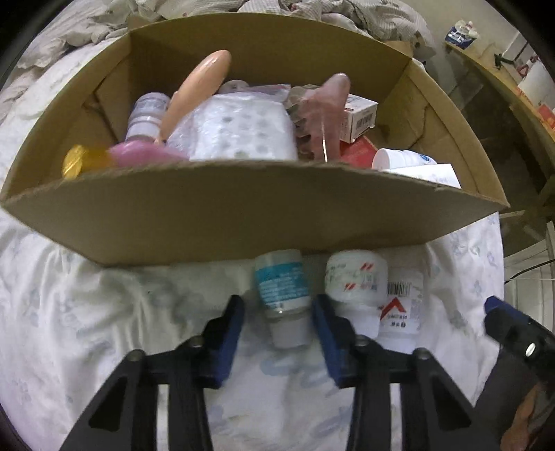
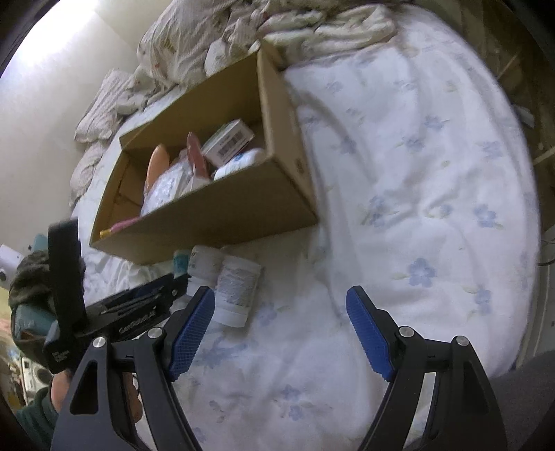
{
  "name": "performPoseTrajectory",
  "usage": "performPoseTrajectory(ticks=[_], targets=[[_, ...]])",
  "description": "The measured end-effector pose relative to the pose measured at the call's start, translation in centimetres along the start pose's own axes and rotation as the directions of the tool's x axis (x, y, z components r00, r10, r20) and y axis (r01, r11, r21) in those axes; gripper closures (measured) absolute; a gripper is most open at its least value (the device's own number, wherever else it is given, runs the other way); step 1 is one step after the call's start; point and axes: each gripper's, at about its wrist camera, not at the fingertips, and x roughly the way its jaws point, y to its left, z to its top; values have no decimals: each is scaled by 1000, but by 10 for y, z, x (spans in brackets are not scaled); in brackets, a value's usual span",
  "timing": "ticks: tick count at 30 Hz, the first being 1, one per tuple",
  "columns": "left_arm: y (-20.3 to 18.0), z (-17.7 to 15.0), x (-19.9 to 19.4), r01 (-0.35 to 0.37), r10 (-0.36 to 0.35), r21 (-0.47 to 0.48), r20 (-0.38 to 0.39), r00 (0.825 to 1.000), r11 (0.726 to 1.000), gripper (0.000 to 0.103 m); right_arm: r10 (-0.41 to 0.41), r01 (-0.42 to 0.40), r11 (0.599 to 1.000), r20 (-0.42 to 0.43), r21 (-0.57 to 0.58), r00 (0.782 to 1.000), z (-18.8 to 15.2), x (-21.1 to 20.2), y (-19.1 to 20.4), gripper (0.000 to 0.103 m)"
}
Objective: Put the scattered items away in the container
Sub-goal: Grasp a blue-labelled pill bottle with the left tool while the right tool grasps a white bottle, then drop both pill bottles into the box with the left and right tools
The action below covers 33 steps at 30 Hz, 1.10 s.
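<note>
Three small white bottles are seen lying on the flowered bed sheet (image 2: 416, 173), side by side, just in front of the near wall of the cardboard box (image 1: 242, 222). The leftmost, a bottle with a teal label (image 1: 282, 295), lies between the blue pads of the left gripper (image 1: 279, 312); a gap is visible on each side of it, so the jaws are only part-way spread around it and nothing is pinched. Beside it a bottle with red marks (image 1: 355, 281) is found, and next to that a bottle with a barcode and a red arrowhead (image 1: 402, 308).

The box is already filled with items: a peach-coloured handle (image 1: 197, 86), a wrapped white pack (image 1: 236, 132), a pink bottle with a gold cap (image 1: 138, 156), a small white carton with a barcode (image 1: 359, 119) and a white tube (image 1: 402, 159).

The right gripper (image 2: 281, 329) is held over bare sheet to the right of the bottles, its jaws spread wide with nothing between them. Crumpled bedding (image 2: 295, 27) is piled behind the box.
</note>
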Motion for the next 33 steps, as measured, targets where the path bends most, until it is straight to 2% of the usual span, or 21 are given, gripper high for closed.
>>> performPoseTrajectory(ticks=[1,3,7,11,16,18,21,22,23,26,28,33], targets=[[-1,1,1,5,-5,6,-5,1000,1000,72,11,-11,1000,-18,2,1000,0,5,1,21],[-2,2,3,-1,2,11,-10,1000,1000,72,21,-20,1000,-56,15,998,1,20,2,21],[4,0,0,17,-17,0,-3,1000,1000,73,7,-7,1000,-50,3,999,4,35,12,21],[12,-5,-16,-1,1,-6,24,1000,1000,73,-33,32,999,-90,-17,995,5,57,18,21],[30,-19,-41,-19,19,-7,45,999,1000,73,-48,43,997,-80,-69,996,6,67,33,21],[39,-25,-47,-3,5,-41,49,999,999,73,-74,64,991,-82,-114,994,5,72,43,27],[48,-33,-56,3,2,-82,63,998,997,73,-119,102,975,-74,-197,990,2,76,57,46],[49,-35,-59,6,0,-85,68,998,996,73,-110,93,974,-73,-207,991,1,75,59,58],[50,-37,-62,11,-4,-87,73,997,996,73,-109,90,973,-79,-213,991,0,74,60,62],[44,-43,-72,20,-12,-87,98,995,996,73,-80,62,978,-87,-198,993,-3,65,54,63],[44,-40,-82,34,-23,-93,115,993,995,74,-47,34,988,-91,-149,995,-2,57,44,63],[38,-27,-97,70,-59,-74,147,987,995,74,58,-61,997,-56,-49,997,0,14,28,63]])
